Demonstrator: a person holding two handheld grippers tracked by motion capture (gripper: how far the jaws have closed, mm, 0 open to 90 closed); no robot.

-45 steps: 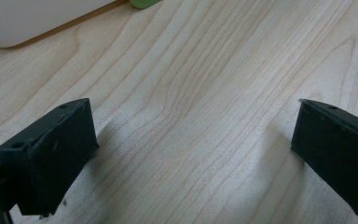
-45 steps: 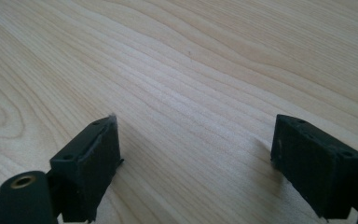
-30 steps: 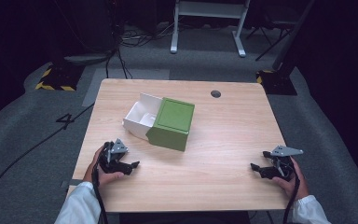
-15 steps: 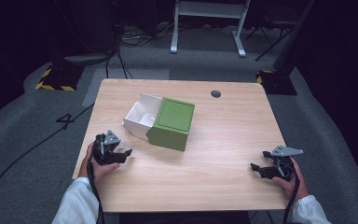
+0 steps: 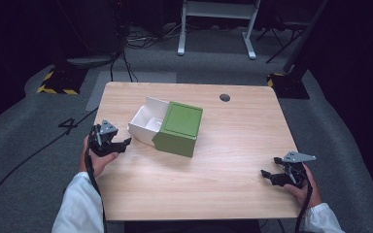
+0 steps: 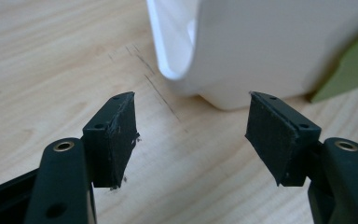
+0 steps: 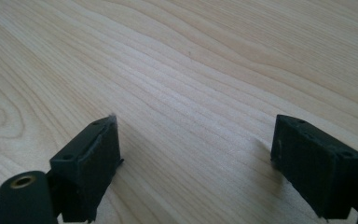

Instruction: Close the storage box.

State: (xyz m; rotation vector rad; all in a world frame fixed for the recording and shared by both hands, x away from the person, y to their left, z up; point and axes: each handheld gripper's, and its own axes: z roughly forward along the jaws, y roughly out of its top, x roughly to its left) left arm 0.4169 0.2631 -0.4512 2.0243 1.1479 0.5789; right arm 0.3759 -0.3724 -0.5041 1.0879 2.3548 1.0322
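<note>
A green box (image 5: pixel 177 128) lies on the wooden table (image 5: pixel 233 194), with a white inner tray (image 5: pixel 145 124) slid partly out of its left side. My left gripper (image 5: pixel 121 144) hovers just left of that tray, pointing at it. In the left gripper view the tray's white wall (image 6: pixel 261 42) and a strip of green (image 6: pixel 354 70) stand right beyond the left gripper (image 6: pixel 191 116). Its jaws have just been closing partway and still stand apart with nothing between them. My right gripper (image 5: pixel 267 175) rests near the table's front right corner, and in its own view the right gripper (image 7: pixel 193 140) stands open over bare wood.
A round dark cable hole (image 5: pixel 225 97) sits near the table's far edge. Behind the table, cables (image 5: pixel 126 43) and the white legs of a stand (image 5: pixel 213 29) lie on the grey floor. Bare wood stretches between the box and my right gripper.
My left hand has risen and moved forward from the table's near left edge toward the white tray. The right hand and the box have not moved.
</note>
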